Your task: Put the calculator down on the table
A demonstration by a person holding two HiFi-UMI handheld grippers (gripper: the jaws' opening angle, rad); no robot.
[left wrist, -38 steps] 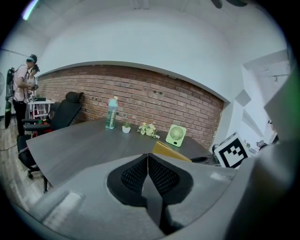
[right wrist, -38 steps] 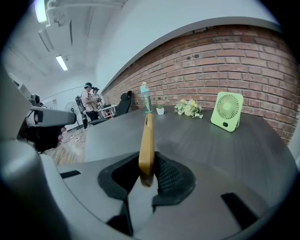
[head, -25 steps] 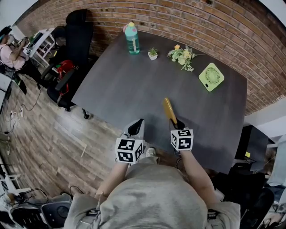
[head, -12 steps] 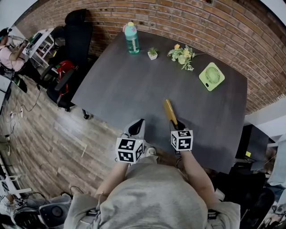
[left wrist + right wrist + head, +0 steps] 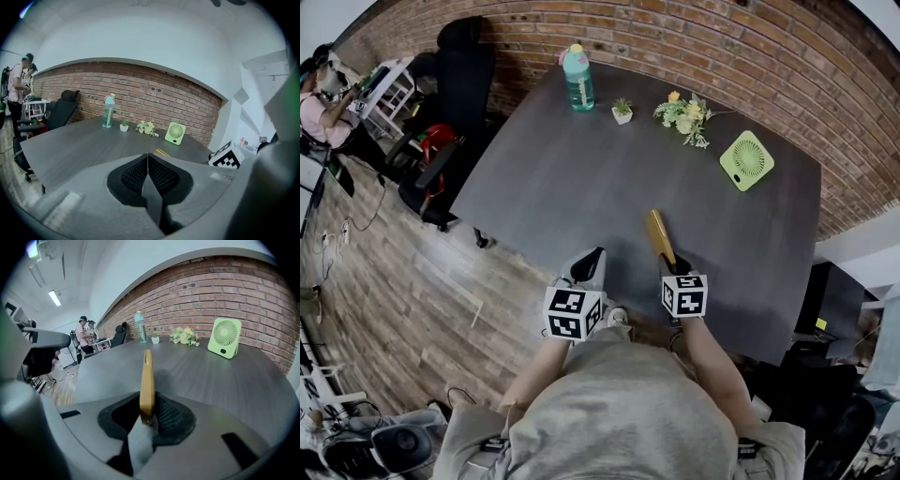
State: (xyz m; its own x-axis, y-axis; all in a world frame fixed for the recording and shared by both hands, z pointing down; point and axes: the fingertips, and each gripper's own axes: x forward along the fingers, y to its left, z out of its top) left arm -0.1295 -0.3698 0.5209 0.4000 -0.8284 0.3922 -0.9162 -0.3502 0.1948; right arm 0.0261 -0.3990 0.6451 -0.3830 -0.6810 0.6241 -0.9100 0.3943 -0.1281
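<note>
A thin yellow calculator (image 5: 658, 236) (image 5: 147, 380) is clamped edge-on between the jaws of my right gripper (image 5: 672, 262) (image 5: 149, 414), sticking out forward above the dark table (image 5: 581, 178) near its front edge. My right gripper is shut on its near end. To its left, my left gripper (image 5: 586, 266) (image 5: 148, 165) hovers at the table's front edge with its jaws pressed together and nothing between them. In the left gripper view the calculator (image 5: 162, 153) shows as a yellow sliver just beyond the jaws.
At the back of the table stand a teal water bottle (image 5: 577, 80), a small potted plant (image 5: 622, 111), a bunch of flowers (image 5: 684, 115) and a green desk fan (image 5: 746, 160). A black office chair (image 5: 459, 75) stands at the left. People stand at the far left (image 5: 86, 336).
</note>
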